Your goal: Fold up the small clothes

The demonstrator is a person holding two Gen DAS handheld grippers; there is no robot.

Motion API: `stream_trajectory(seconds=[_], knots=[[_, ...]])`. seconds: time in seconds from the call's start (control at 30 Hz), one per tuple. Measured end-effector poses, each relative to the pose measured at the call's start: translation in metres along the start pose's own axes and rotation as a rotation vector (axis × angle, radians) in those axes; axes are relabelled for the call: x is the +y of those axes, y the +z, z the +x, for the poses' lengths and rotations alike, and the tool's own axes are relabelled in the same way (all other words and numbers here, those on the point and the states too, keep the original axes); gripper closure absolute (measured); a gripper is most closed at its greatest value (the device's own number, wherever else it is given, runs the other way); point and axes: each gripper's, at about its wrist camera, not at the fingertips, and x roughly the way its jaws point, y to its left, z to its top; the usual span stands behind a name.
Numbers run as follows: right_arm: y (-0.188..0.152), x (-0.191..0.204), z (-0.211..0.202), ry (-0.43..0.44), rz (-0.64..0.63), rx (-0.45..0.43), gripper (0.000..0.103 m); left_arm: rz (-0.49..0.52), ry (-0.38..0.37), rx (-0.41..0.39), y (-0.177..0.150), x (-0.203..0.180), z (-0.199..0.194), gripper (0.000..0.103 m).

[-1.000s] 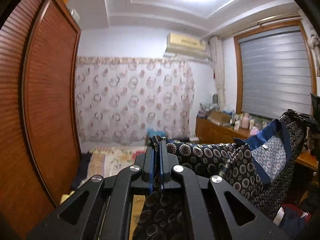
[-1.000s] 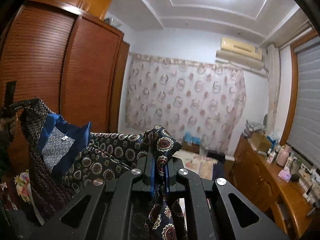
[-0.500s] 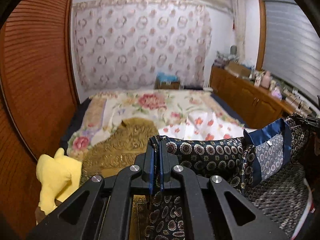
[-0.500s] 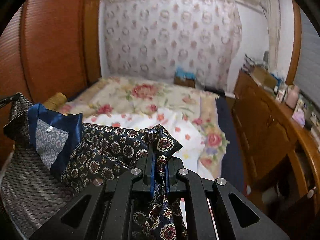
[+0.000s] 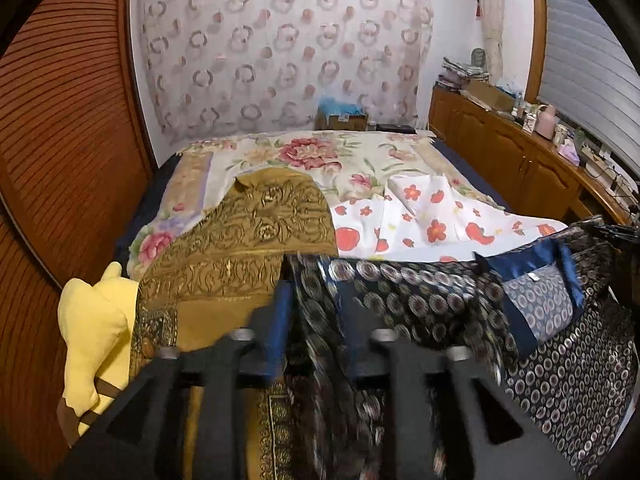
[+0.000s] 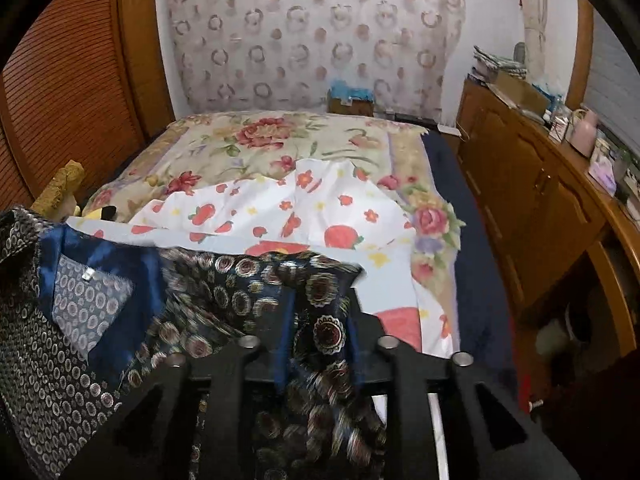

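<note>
Left wrist view: left gripper [image 5: 310,316] is being opened, patterned garment [image 5: 400,292] between jaws.
Right wrist view: right gripper [image 6: 320,328] is being opened around garment corner.

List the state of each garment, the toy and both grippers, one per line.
left gripper: jaws opening, dark patterned garment between them
right gripper: jaws opening, same garment between them
gold garment: spread flat
white flowered cloth: rumpled
yellow plush toy: beside the gold garment

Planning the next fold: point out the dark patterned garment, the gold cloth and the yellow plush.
Garment [image 6: 240,292]: right wrist view, patterned upper panel.
Gold cloth [image 5: 256,236]: left wrist view, embroidered middle.
Plush [image 5: 96,336]: left wrist view, yellow body.
</note>
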Motion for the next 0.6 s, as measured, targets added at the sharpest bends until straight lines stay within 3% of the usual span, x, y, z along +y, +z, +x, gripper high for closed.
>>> stream_trajectory(seconds=[0.2,0.33,0.47,0.6], knots=[[-0.011,0.009,-0.01,0.053,0.011,-0.029,0.063,0.01,-0.045,0.028,-0.014,-0.002,-0.011,0.054],[-0.014,0.036,-0.017,0.104,-0.021,-0.048,0.057,0.026,-0.064,-0.001,-0.024,-0.01,-0.028,0.024],[-0.015,0.07,-0.012,0.173,-0.056,-0.038,0.056,0.017,-0.065,-0.037,-0.028,-0.019,-0.045,0.024],[-0.013,0.091,0.012,0.178,-0.069,0.009,0.056,0.006,-0.072,-0.036,-0.031,-0.025,-0.05,0.024]])
